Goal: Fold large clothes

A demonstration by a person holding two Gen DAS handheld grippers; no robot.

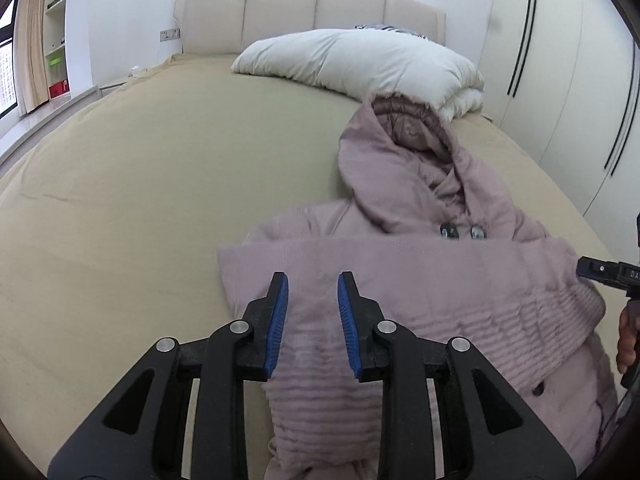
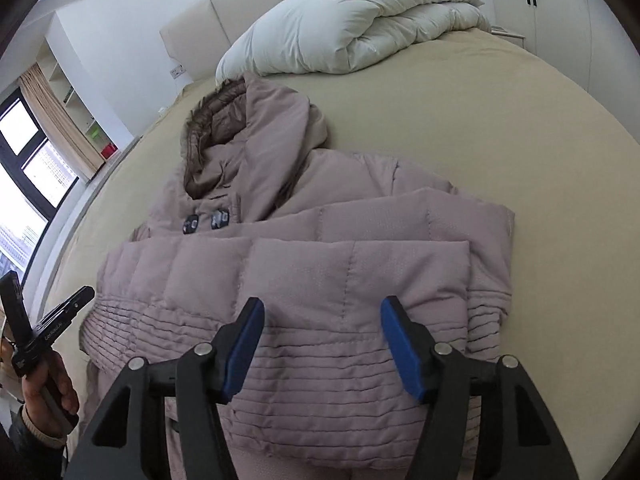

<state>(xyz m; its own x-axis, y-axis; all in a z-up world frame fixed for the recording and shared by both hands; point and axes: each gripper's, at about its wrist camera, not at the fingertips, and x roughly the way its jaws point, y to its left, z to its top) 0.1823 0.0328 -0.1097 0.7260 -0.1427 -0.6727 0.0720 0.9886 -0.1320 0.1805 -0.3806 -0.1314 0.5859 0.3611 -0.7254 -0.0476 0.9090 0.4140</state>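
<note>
My left tongs (image 1: 312, 304) are spread, the blue pads (image 1: 278, 328) either side of a ribbed cuff (image 1: 320, 384) without pinching it. My right tongs (image 2: 322, 344) are spread wider and hang over the ribbed waistband (image 2: 320, 368), gripping nothing. The mauve padded coat (image 2: 320, 264) lies on the bed (image 1: 120, 200), front up, with both sleeves (image 2: 360, 268) folded across the chest, one stacked on the other.

The nearest risk, I judge, is at the cuff: the padding is thick and springy, so if I close on only the top layer the sleeve may lift off the body and the crossed fold open again. If I bite too deep I could catch the sheet under the coat and drag it along.

At the waistband, my two tongs sit at different places across the coat. Lifting unevenly would probably skew the next fold and let the upper sleeve slide off the lower one.

Further up, the snap buttons (image 2: 206, 220) and the fur-edged hood (image 2: 224, 136) form a lump. Folding the hem over it would likely give a bundle that rolls open.

Beyond, the white duvet (image 2: 352, 28) lies just beside the hood tip, and pushing the coat forward could jam the hood against it.
</note>
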